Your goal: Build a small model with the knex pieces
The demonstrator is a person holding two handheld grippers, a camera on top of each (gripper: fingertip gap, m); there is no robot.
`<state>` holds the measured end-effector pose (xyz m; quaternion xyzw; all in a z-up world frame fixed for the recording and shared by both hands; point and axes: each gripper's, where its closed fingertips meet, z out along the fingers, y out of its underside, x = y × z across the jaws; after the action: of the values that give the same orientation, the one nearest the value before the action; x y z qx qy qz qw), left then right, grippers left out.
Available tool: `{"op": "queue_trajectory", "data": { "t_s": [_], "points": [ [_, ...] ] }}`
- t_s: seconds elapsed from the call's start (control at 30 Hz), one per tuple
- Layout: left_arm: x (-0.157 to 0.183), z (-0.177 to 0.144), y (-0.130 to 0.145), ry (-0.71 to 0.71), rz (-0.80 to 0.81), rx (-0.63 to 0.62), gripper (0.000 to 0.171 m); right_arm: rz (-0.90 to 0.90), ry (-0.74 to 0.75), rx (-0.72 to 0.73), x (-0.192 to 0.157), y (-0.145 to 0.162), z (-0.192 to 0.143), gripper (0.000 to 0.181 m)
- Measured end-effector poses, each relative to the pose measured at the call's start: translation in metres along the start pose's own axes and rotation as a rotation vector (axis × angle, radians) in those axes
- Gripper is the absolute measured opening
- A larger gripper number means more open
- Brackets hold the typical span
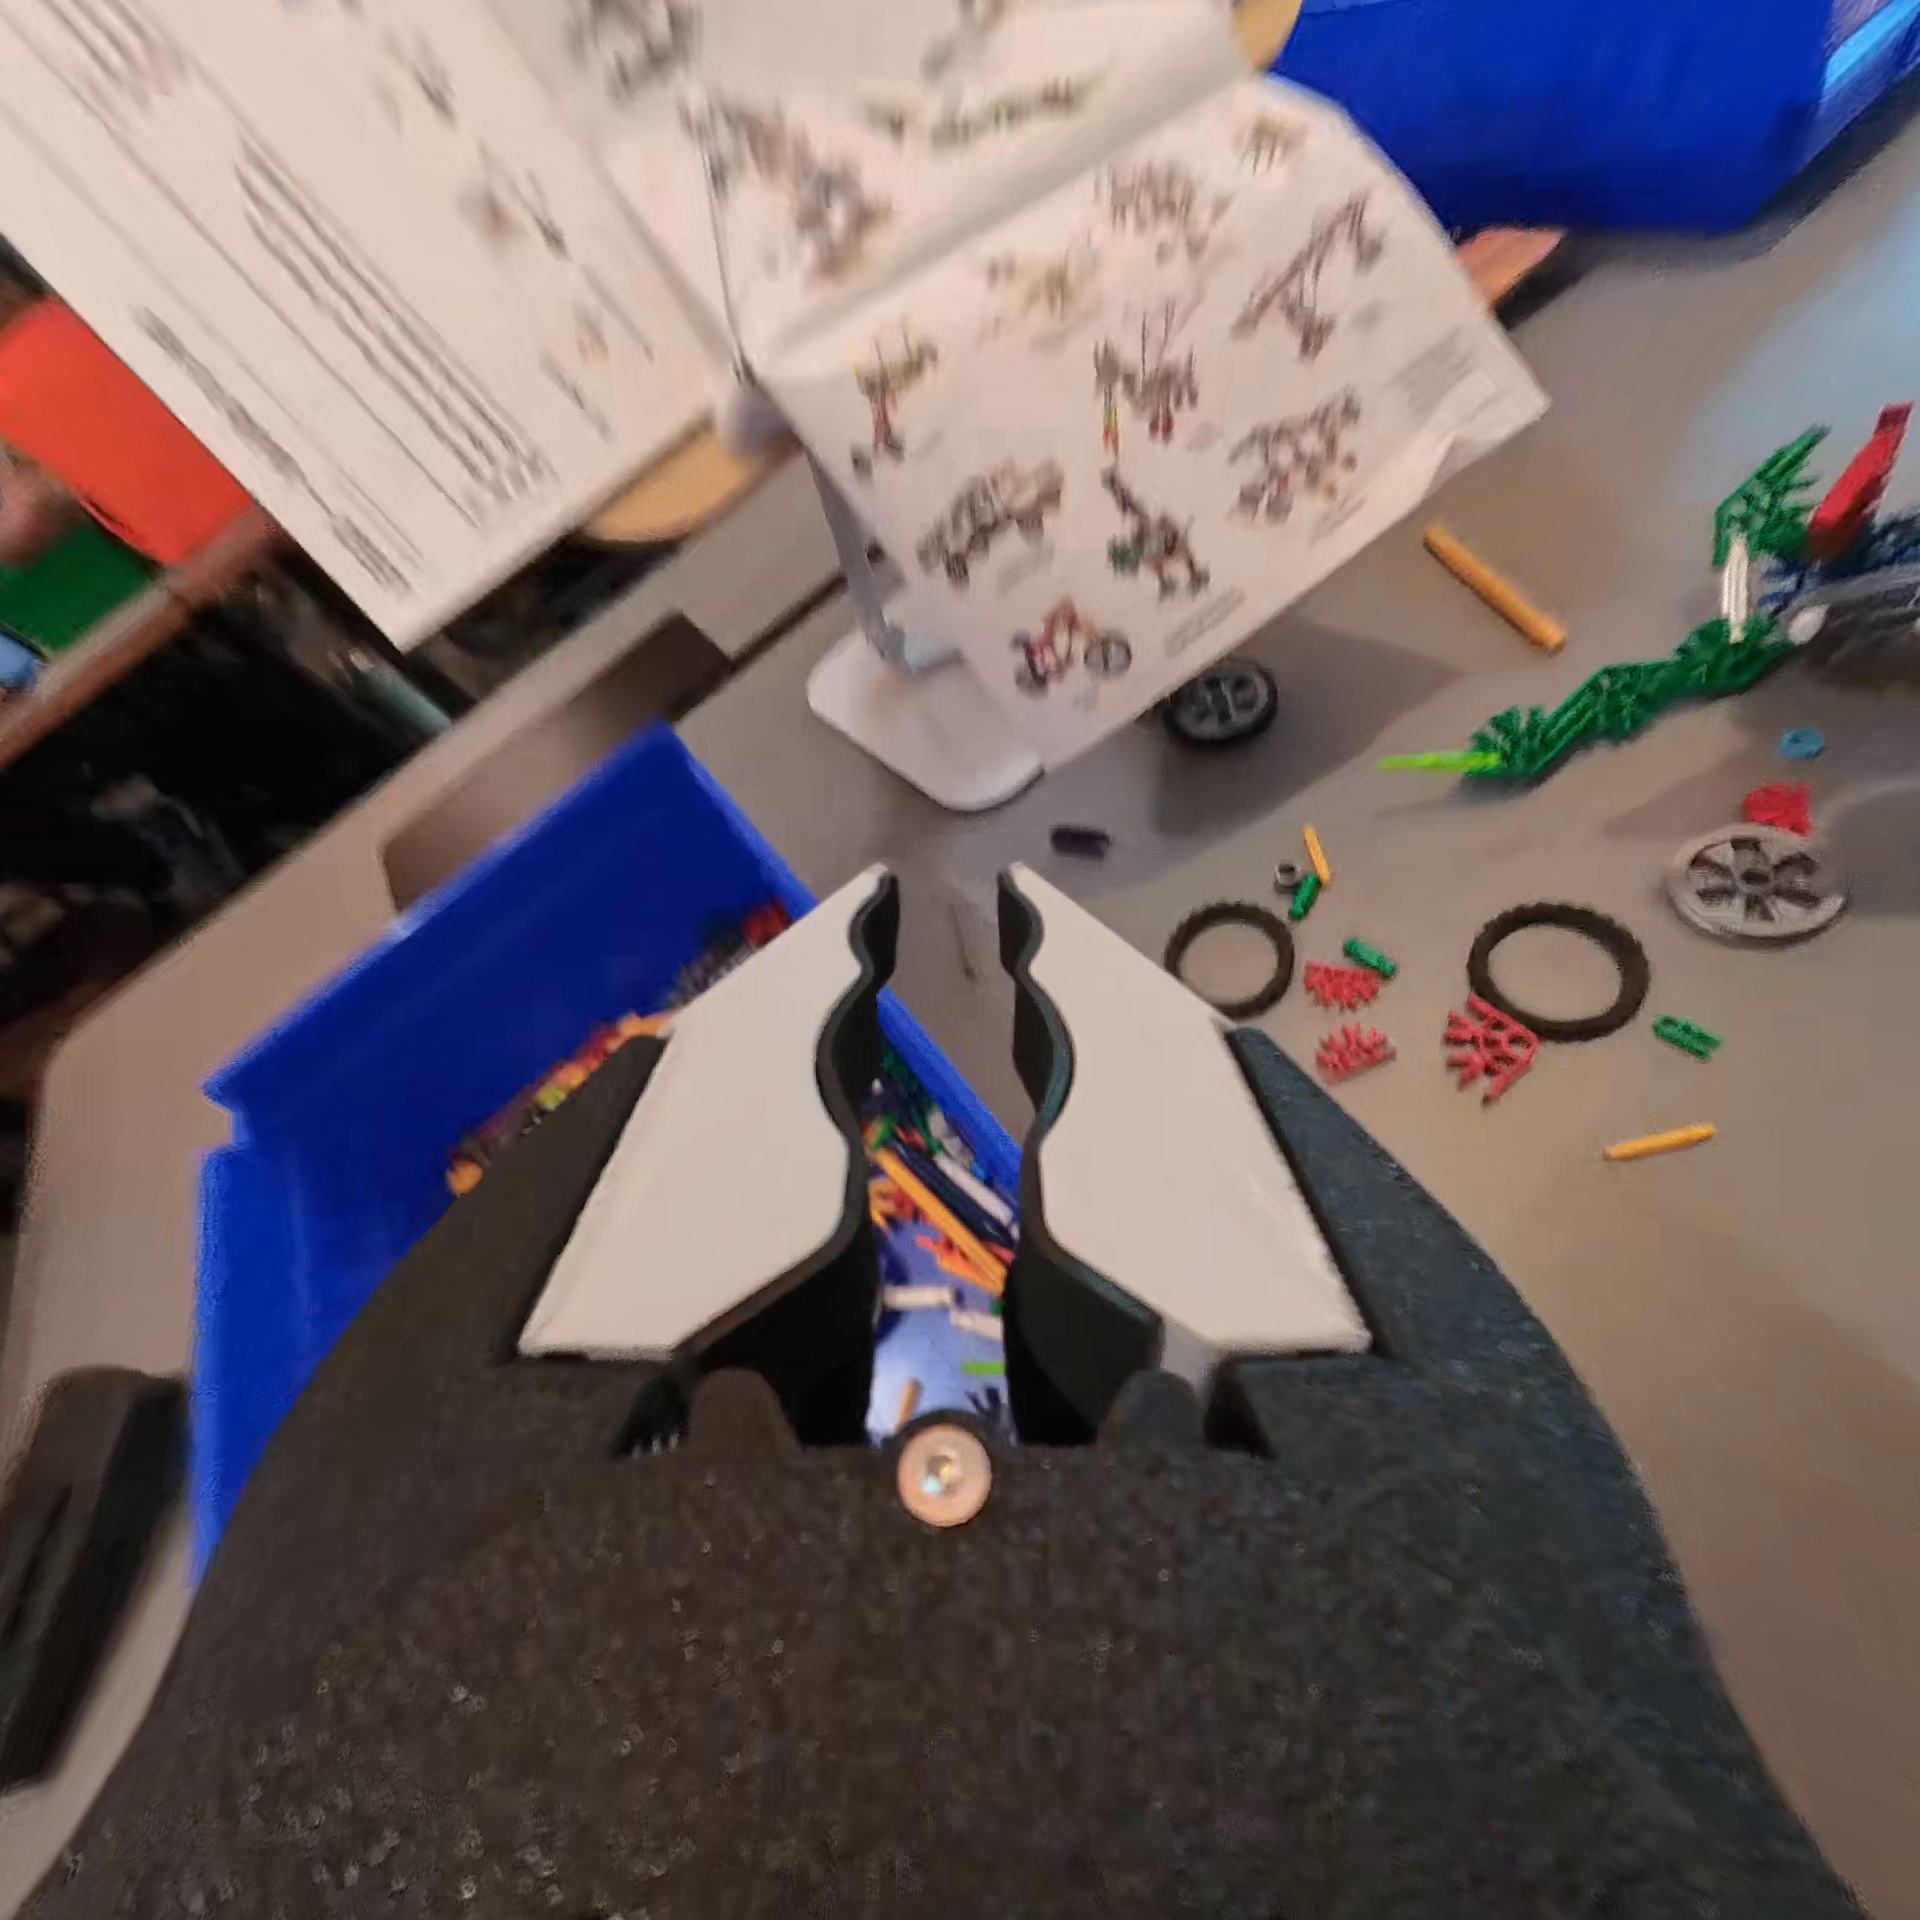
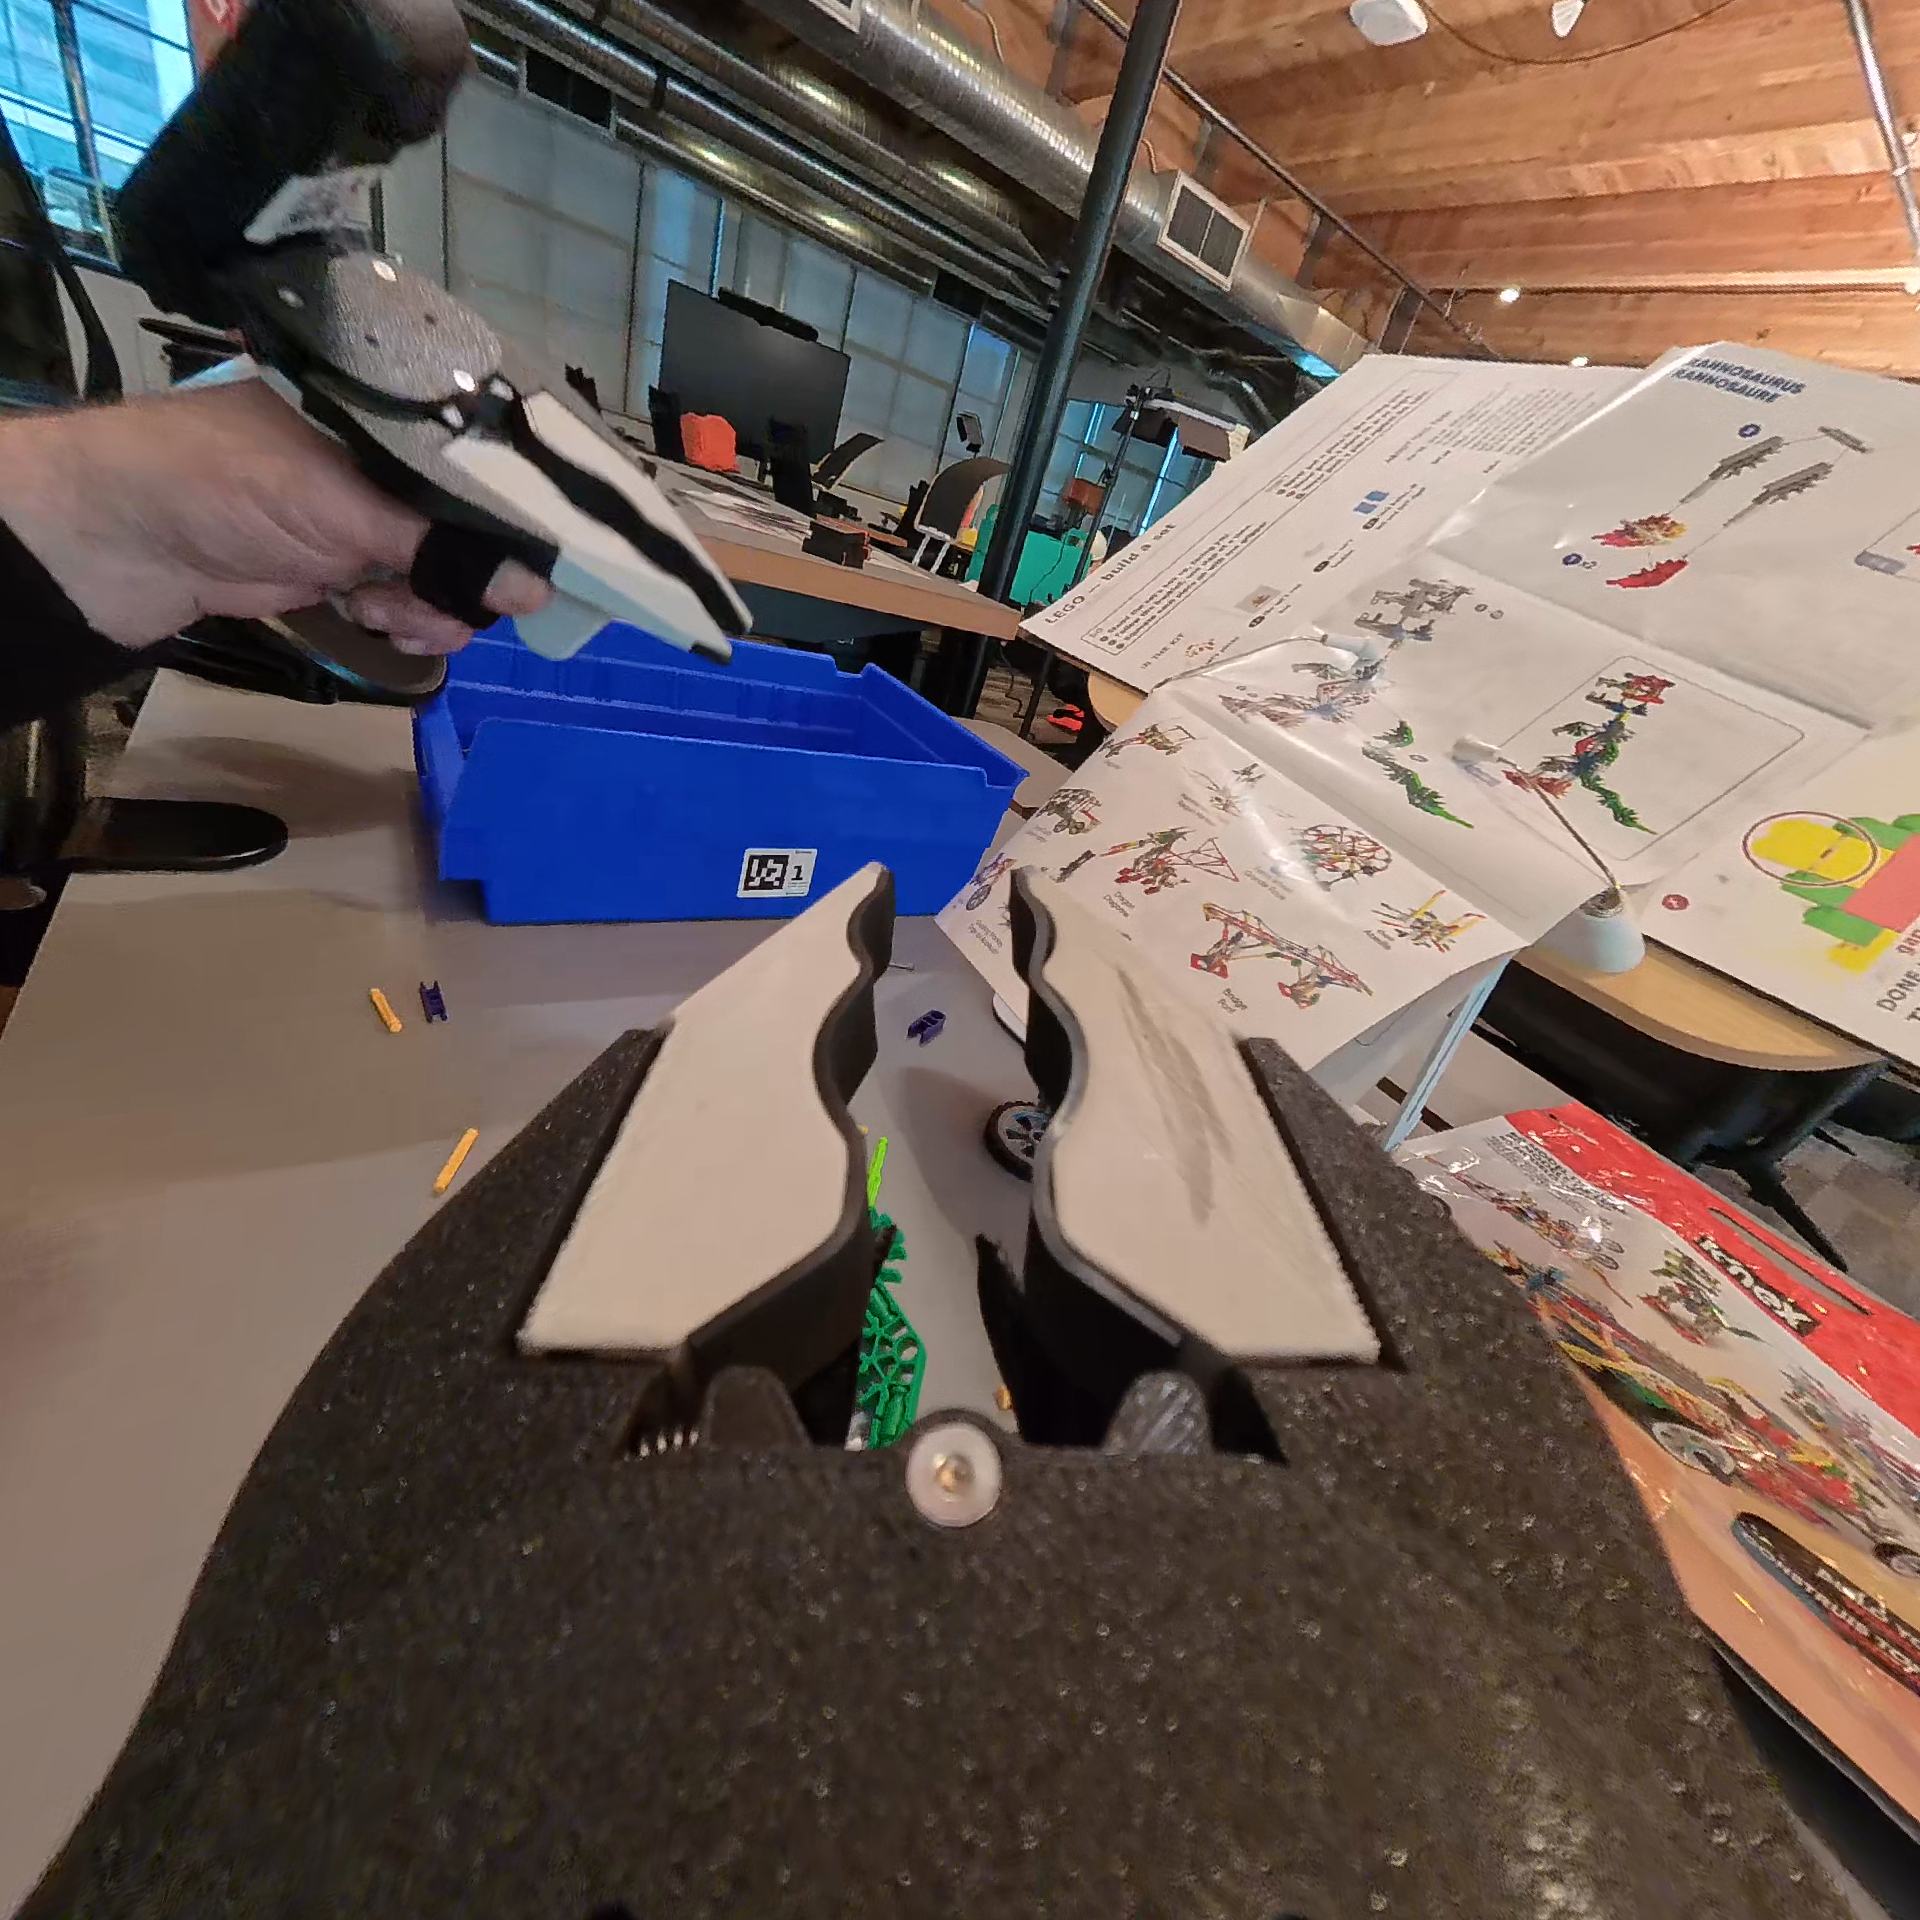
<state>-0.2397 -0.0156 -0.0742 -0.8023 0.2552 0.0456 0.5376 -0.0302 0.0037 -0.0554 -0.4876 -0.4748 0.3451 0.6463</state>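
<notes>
The left gripper (image 1: 948, 894) hangs above the near corner of the blue bin (image 1: 499, 997), its jaws parted with a narrow gap and nothing between them. The bin is heaped with small plastic rods and connectors (image 1: 940, 1195) — orange, blue, green, white. Beyond the bin a white stand (image 1: 914, 727) props up printed instruction sheets (image 1: 1143, 416). To the right of the bin, on the grey table (image 1: 1558, 1351), lie two black tyre rings (image 1: 1229, 958), red connectors (image 1: 1488, 1045), a grey wheel hub (image 1: 1754, 885) and a green toy build (image 1: 1621, 696).

The right gripper (image 2: 951, 894) is held low over the table, well short of the bin (image 2: 707, 800) — jaws released, empty. A green lattice piece (image 2: 891, 1340) shows between its fingers, lying beneath them. A hand (image 2: 208, 509) holds the other gripper above the bin's left end.
</notes>
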Motion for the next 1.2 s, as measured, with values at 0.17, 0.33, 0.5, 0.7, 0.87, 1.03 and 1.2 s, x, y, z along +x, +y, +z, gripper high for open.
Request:
{"op": "queue_trajectory", "data": {
  "t_s": [0.17,0.33,0.5,0.7,0.87,1.03,1.2],
  "points": [
    [0.002,0.005,0.048,-0.001,-0.146,-0.099,0.019,-0.004,0.004,-0.010,0.001,0.004,0.002,0.021],
    [0.009,0.002,0.056,0.062,-0.239,-0.087,0.013,-0.029,0.003,-0.007,-0.002,0.002,0.002,0.021],
    [0.015,0.001,0.057,0.140,-0.308,-0.047,0.016,-0.034,0.010,-0.009,-0.001,0.002,0.002,0.021],
    [0.031,-0.002,0.051,0.198,-0.297,-0.033,0.017,-0.039,0.013,-0.013,0.000,0.003,0.002,0.021],
    [0.048,0.000,0.043,0.223,-0.329,0.001,0.016,-0.056,0.022,-0.002,0.000,0.001,0.001,0.021],
    [0.067,0.006,0.031,0.272,-0.362,0.034,0.022,-0.056,0.030,0.005,0.002,0.000,0.000,0.021],
    [0.048,-0.005,0.024,0.237,-0.322,0.061,0.024,-0.064,0.045,0.010,0.005,-0.002,-0.002,0.021]
  ]
}}
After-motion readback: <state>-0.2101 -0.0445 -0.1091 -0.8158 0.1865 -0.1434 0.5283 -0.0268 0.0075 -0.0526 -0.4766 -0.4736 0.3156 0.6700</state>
